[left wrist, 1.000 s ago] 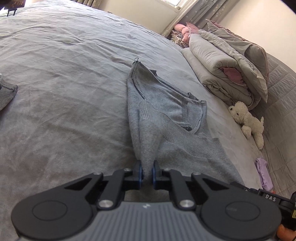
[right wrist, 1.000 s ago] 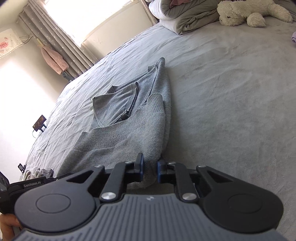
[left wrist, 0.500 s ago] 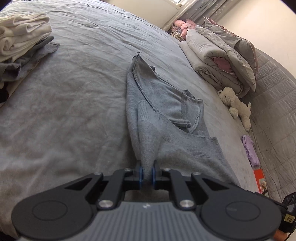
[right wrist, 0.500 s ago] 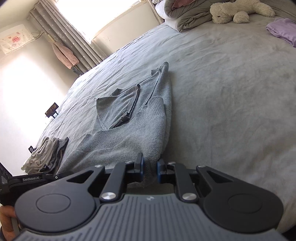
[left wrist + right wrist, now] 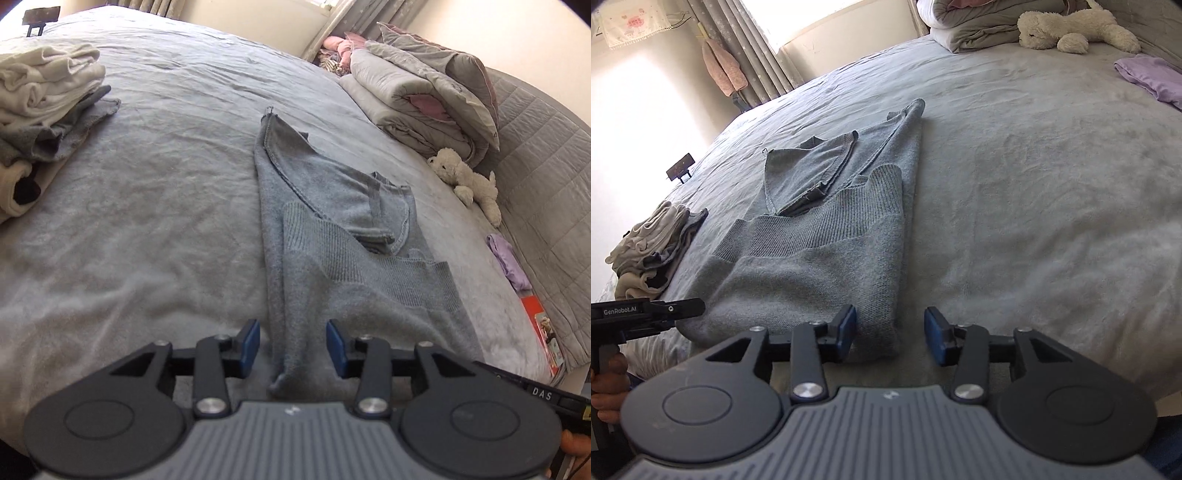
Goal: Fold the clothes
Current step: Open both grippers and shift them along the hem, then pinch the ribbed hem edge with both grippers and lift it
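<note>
Grey knit sweater (image 5: pixel 332 229), one, is lying partly folded on the grey bed (image 5: pixel 147 221), stretching away ahead of both sets of jaws. Its near left corner is sitting between the jaws of the left gripper (image 5: pixel 292 348); those jaws are opening, blue pads standing off the cloth on either side. Its near right corner is sitting between the jaws of the right gripper (image 5: pixel 890 336), closer to the left pad; those jaws are opening too, nothing clamped.

Count: two grippers, one sweater, one pile of other clothes (image 5: pixel 40 110) lying well off to the left of the left jaws, one stack of folded bedding (image 5: pixel 424 99) far ahead and to the right, one cream plush toy (image 5: pixel 465 177) lying just in front of that stack, one lilac cloth (image 5: pixel 506 258) lying to the right of the left jaws near the bed's edge, one orange packet (image 5: pixel 539 325) beside it.

How many garments are making up the pile is unclear; white and grey layers are showing, cut by the frame edge. The sweater's sleeves are folded in under the ribbed band, so their lie is hard to read. In the right wrist view the other gripper's handle is poking in at far left with a hand (image 5: pixel 607 384) partly showing below it, cropped. The packet's print is too small to read.
</note>
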Demonstrator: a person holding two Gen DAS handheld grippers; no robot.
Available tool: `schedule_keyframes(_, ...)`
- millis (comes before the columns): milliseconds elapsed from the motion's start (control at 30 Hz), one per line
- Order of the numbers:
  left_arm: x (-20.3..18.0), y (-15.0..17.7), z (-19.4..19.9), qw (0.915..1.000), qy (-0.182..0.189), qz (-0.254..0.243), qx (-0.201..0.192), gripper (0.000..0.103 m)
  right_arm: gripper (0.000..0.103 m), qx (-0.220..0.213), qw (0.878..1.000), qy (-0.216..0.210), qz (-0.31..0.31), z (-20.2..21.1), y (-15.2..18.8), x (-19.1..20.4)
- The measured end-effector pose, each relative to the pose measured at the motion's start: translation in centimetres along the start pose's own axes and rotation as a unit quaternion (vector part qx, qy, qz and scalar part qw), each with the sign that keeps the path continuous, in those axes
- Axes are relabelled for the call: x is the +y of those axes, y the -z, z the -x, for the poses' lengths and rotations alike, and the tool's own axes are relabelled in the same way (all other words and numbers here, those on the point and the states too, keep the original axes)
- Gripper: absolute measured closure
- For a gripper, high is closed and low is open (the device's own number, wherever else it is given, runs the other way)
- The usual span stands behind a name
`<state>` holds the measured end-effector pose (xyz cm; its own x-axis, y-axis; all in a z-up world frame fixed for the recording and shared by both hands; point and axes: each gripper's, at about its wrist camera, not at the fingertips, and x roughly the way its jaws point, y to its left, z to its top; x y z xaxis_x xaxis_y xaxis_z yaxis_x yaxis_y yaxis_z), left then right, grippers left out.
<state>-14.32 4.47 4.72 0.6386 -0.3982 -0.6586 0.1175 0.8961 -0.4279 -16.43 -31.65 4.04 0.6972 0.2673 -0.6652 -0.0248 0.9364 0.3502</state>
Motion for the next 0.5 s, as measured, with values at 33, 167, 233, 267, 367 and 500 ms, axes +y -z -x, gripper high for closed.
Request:
schedule_keyframes(33,0.1,-0.3,0.3,1.0000,-0.001,-0.002,-0.009,0.059,0.053,-0.008,1.000,0.007,0.013,0.2,0.0,0.1)
schedule_keyframes(167,-0.7,-1.8,0.1,0.9990,0.000,-0.035,-0.027,0.059,0.053,-0.025,0.997,0.015,0.067,-0.1,-1.2,1.1)
schedule_keyframes(233,-1.7,-2.7,-0.5,0.9973,-0.001,-0.063,-0.036,0.061,0.053,-0.027,0.995,0.005,0.096,-0.9,-2.6,1.6)
schedule_keyframes(267,-2.3,-3.2,-1.0,0.9957,-0.003,-0.082,-0.042,0.061,0.053,-0.024,0.993,-0.001,0.112,-1.5,-3.4,1.9)
schedule_keyframes(367,-3.7,-4.6,-3.0,0.9906,-0.005,-0.128,-0.048,0.062,0.053,-0.002,0.988,-0.004,0.156,-3.9,-5.9,2.7)
schedule_keyframes(500,-3.6,-5.1,-5.8,0.9899,-0.015,-0.138,-0.032,0.066,0.065,0.013,0.988,0.004,0.151,-6.5,-7.6,1.8)
